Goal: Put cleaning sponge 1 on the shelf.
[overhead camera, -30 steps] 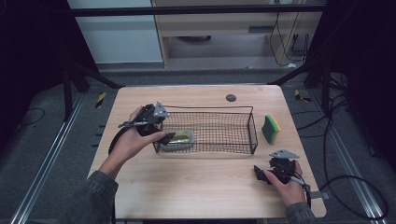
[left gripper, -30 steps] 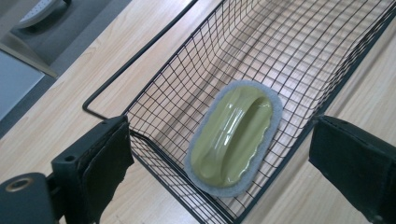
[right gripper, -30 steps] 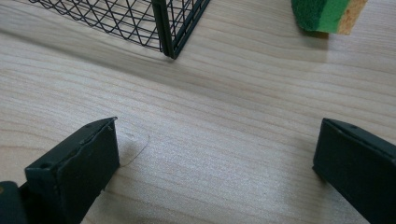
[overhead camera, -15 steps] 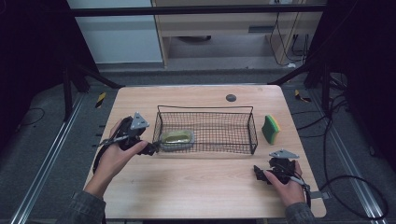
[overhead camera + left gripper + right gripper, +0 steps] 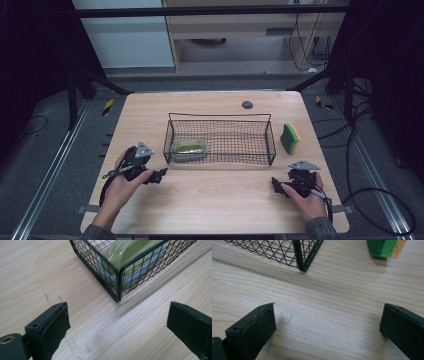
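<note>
A black wire basket [image 5: 220, 115] stands in the middle of the wooden table [image 5: 215, 200]. At its left end lies a pale container with a green lid [image 5: 189, 148]. My left gripper [image 5: 159, 176] rests on the table just in front of the basket's left corner, open and holding nothing. In the left gripper view the basket corner [image 5: 118, 277] and the container [image 5: 130, 255] lie ahead of the left gripper [image 5: 117, 315]. My right gripper [image 5: 276, 186] sits open and holding nothing at the front right. Its own view shows the right gripper [image 5: 328, 320] over bare wood.
A green and yellow sponge [image 5: 290, 138] stands on the table right of the basket, also seen as the sponge [image 5: 387, 247] in the right gripper view. A small dark disc [image 5: 247, 104] lies near the far edge. Cables trail on the floor at right.
My left gripper has drawn back from the basket's left end toward the front left of the table, leaving the container in the basket. The right gripper has stayed put.
</note>
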Motion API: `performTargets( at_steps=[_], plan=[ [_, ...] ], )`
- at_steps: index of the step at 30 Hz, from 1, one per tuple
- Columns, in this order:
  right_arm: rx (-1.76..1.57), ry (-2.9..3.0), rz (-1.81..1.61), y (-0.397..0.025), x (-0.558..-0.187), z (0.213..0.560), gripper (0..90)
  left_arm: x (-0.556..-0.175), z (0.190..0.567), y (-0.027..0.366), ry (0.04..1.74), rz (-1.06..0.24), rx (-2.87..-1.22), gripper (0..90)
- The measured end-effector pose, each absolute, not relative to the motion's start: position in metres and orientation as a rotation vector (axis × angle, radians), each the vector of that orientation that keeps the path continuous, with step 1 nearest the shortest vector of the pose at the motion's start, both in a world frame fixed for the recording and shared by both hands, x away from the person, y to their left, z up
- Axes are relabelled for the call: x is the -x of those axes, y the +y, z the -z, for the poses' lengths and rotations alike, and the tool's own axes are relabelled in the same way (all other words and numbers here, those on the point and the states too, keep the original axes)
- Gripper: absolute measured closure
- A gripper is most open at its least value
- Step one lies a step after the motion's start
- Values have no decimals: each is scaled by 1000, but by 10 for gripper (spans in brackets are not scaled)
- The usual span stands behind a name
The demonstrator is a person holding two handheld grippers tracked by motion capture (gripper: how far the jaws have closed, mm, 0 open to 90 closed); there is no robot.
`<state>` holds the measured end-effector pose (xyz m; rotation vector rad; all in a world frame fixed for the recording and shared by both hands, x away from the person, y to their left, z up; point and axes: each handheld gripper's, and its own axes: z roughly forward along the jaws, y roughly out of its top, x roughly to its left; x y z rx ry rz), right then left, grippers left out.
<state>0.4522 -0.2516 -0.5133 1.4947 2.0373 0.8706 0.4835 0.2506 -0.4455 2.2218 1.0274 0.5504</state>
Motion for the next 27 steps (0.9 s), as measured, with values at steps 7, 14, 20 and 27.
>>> performTargets(
  at_steps=[7, 14, 20, 27],
  plan=[
    [-1495, 2035, -875, -252, -452, 513, 7, -482, 461, 262, 1068, -570, -2226, 37],
    [-1509, 2051, -856, -251, -454, 511, 24, -478, 475, 275, 1111, -546, -2226, 38],
    [-1511, 2071, -848, -252, -454, 507, 99, -481, 486, 285, 1159, -546, -2227, 38],
    [-1534, 2038, -844, -263, -454, 488, 151, -484, 494, 291, 1196, -528, -2206, 38]
  ],
)
